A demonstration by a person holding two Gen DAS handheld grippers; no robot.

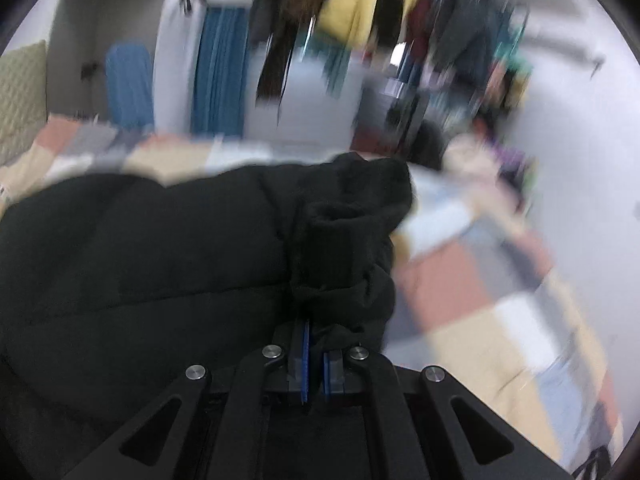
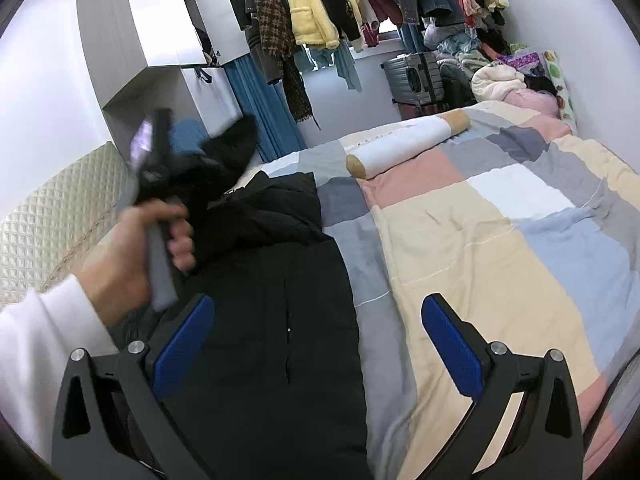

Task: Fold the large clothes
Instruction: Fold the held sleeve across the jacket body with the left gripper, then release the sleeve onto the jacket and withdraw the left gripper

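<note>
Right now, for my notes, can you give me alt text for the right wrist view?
The right gripper, jaws wide open and holding nothing, hovers above a black puffy quilted coat spread on a pastel patchwork bedspread. At left, the person's left hand lifts a fold of the coat with the left gripper.

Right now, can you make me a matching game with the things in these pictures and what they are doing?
Things:
1. left gripper
2. right gripper
3. black coat
4. bolster pillow

States:
A. lies on the patchwork quilt, past the coat
B. open, holding nothing
C. spread along the bed, one part lifted up
D. shut on black fabric

Pairs: 1-D, 2-B, 3-C, 4-A
</note>
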